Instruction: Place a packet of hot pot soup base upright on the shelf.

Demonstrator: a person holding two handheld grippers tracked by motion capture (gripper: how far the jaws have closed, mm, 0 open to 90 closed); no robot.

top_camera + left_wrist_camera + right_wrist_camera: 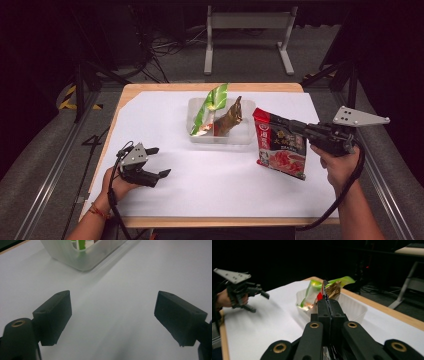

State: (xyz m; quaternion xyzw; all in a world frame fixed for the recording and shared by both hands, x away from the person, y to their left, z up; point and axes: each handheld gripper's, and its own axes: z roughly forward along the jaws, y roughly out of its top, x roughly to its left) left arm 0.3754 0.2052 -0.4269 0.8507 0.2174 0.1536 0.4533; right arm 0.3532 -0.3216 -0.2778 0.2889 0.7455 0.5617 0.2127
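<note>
A red snack bag [280, 145] with printed food on it hangs upright, its lower edge at or just above the white table cover [210, 180]. My right gripper [277, 122] is shut on the bag's upper edge [324, 290], jaws pressed together. A clear plastic tub [246, 136] stands mid-table to the bag's left and holds a green packet [210, 107] and a brown-gold packet [231, 117]. My left gripper [159, 161] rests low at the table's left front, open, with nothing between its fingers [53, 316]. The tub's corner [82, 258] lies ahead of it.
The table's wooden edge [210, 220] runs along the front. A white metal frame [247, 35] stands on the floor behind the table, with cables beside it. Dark stands flank both sides of the table.
</note>
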